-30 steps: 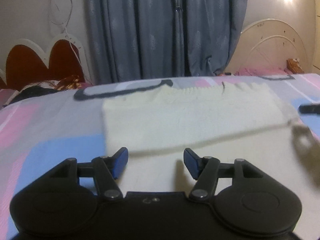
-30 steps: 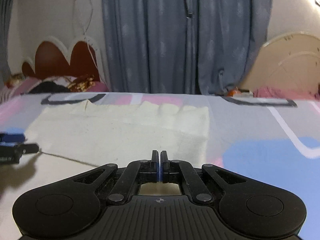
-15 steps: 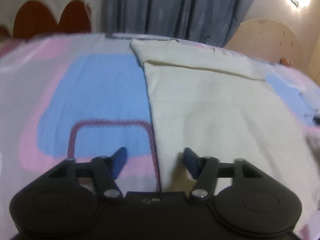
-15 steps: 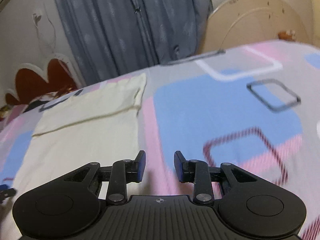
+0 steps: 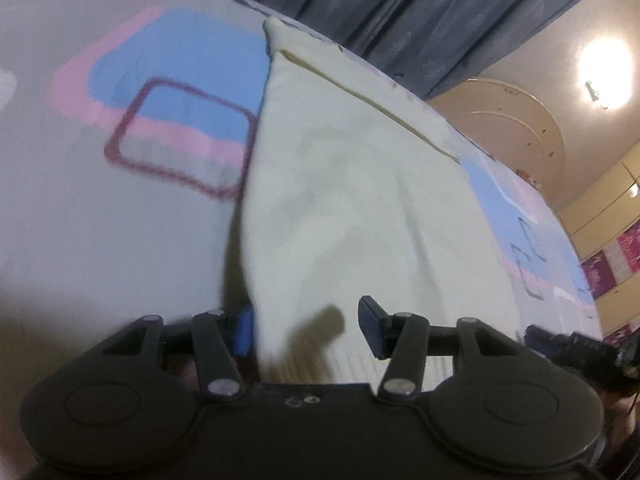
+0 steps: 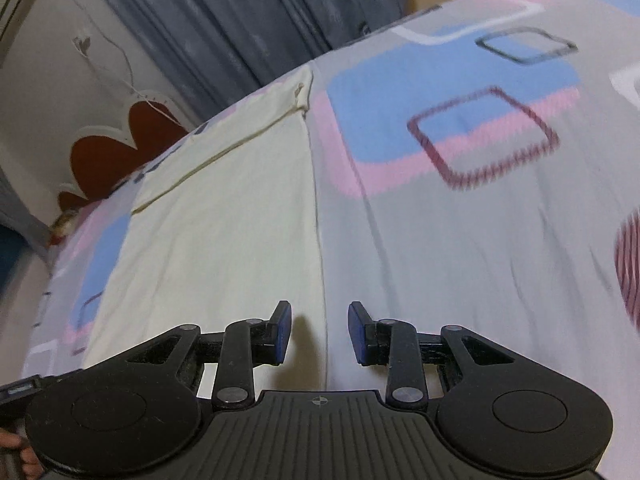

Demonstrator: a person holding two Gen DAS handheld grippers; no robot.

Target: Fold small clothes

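A cream garment (image 5: 360, 200) lies flat on the patterned bedsheet, with a folded band across its far end. It also shows in the right wrist view (image 6: 224, 220). My left gripper (image 5: 308, 330) is open, low at the garment's near left corner, with the cloth's left edge raised between its fingers. My right gripper (image 6: 320, 334) is open and straddles the garment's near right edge, just above the sheet. The other gripper's black tip (image 5: 568, 348) shows at the right of the left wrist view.
The bedsheet (image 6: 460, 220) has grey, pink and blue patches with dark red squares. Grey curtains (image 6: 240, 12) hang behind the bed. A red and white headboard (image 6: 116, 148) stands at the far left and a cream headboard (image 5: 508, 116) at the far right.
The right gripper was shut a second ago and has opened. Both grippers pulled back from the garment's far fold to its near corners and tilted down. The cloth's left edge now rises between the left fingers.
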